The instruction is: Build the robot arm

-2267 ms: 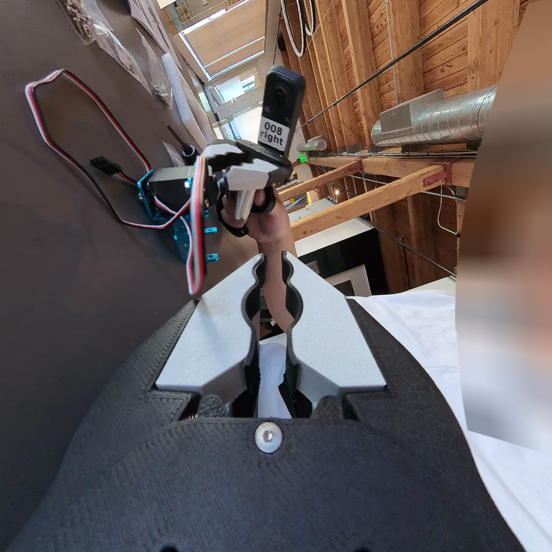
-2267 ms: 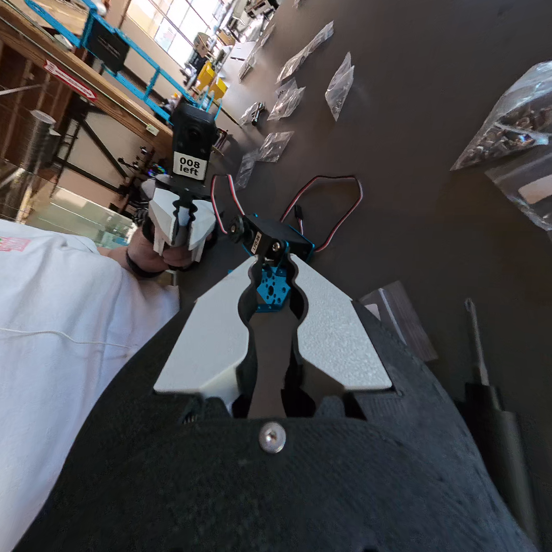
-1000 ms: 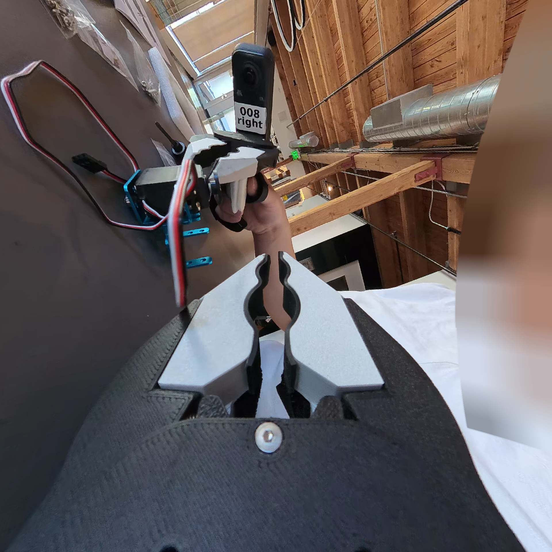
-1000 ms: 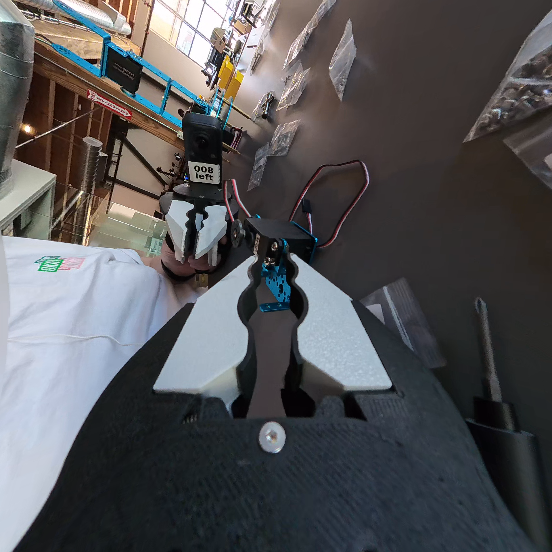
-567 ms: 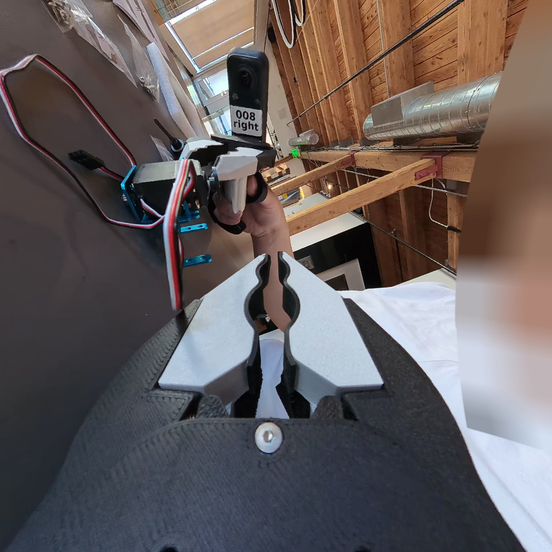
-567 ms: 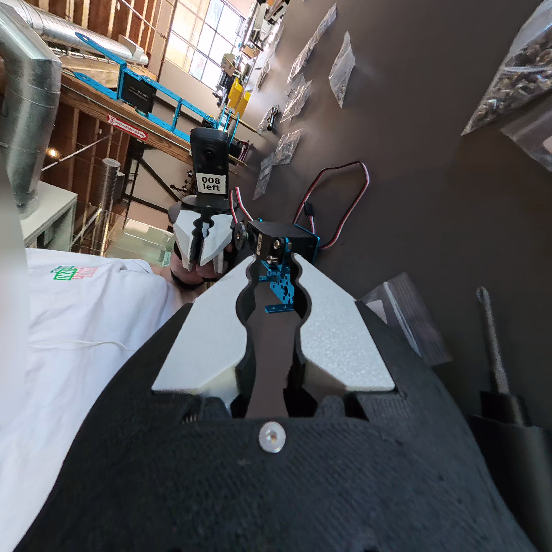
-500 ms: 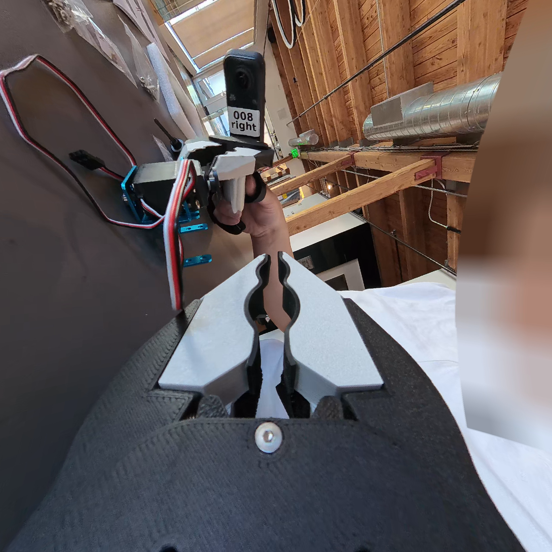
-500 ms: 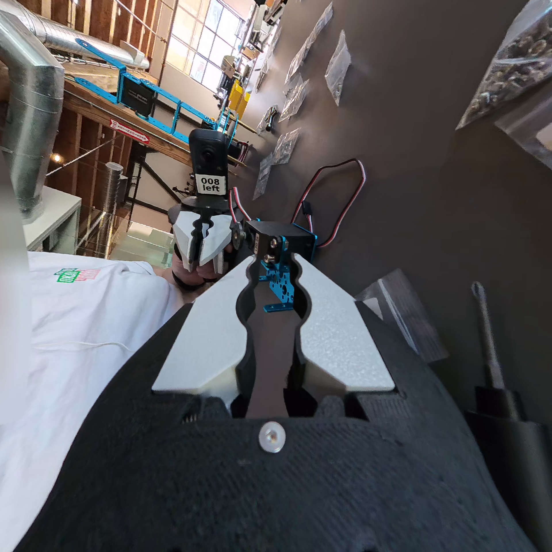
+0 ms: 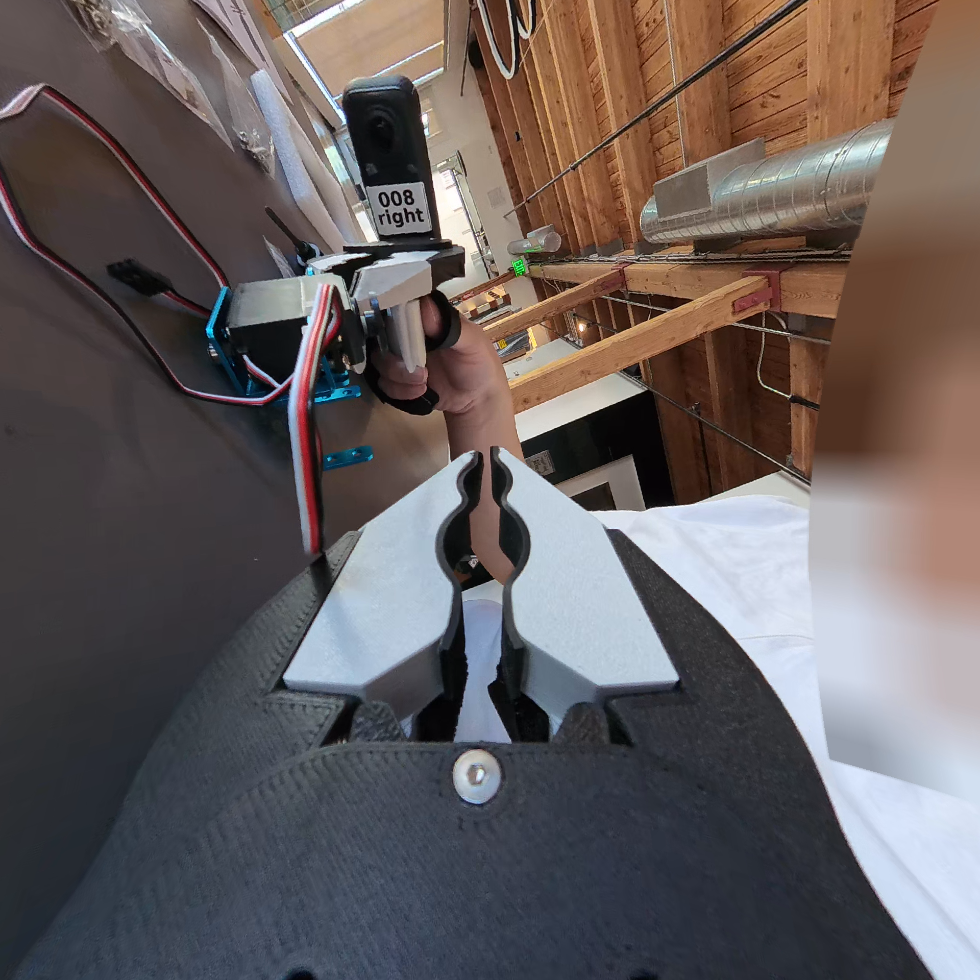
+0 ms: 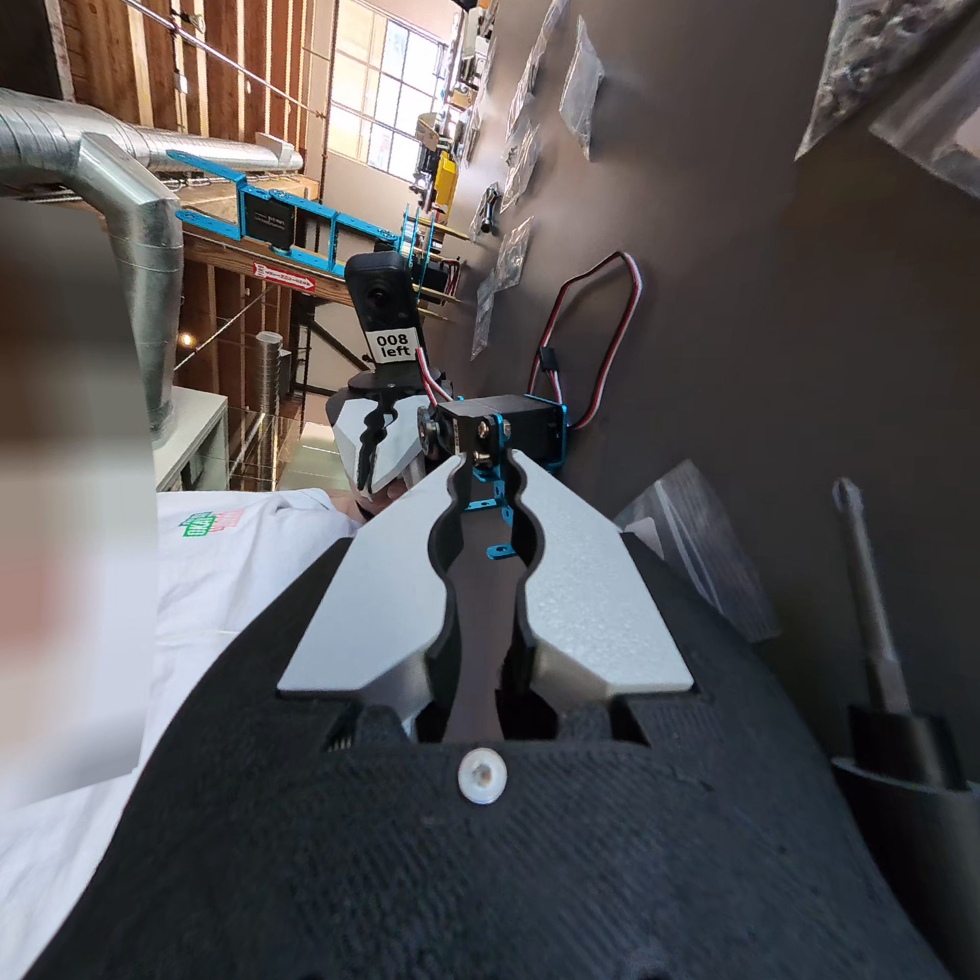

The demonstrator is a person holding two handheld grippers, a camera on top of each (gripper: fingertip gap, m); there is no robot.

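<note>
My right gripper (image 10: 488,461) is shut on the blue bracket (image 10: 496,493) of a black servo (image 10: 504,424) and holds it up beside the dark table (image 10: 795,371). The servo's red, white and black cable (image 10: 610,297) loops over the table. My left gripper (image 9: 487,457) is shut with nothing between its fingers. It faces the right gripper (image 9: 339,276) and the servo (image 9: 270,318) from close by. A second striped cable (image 9: 307,424) runs from the servo down past the left gripper's side. The left gripper also shows in the right wrist view (image 10: 371,451).
A screwdriver (image 10: 869,594) and a flat clear packet (image 10: 700,551) lie on the table near the right gripper. Several plastic bags of small parts (image 10: 583,79) lie farther off. A person in a white shirt (image 10: 238,583) stands close behind both grippers. My hands' fingertips stand some 9 centimetres from each other.
The right gripper has kept its hold and rolled a little, turning the servo more side-on. The left gripper stays shut and has shifted only slightly.
</note>
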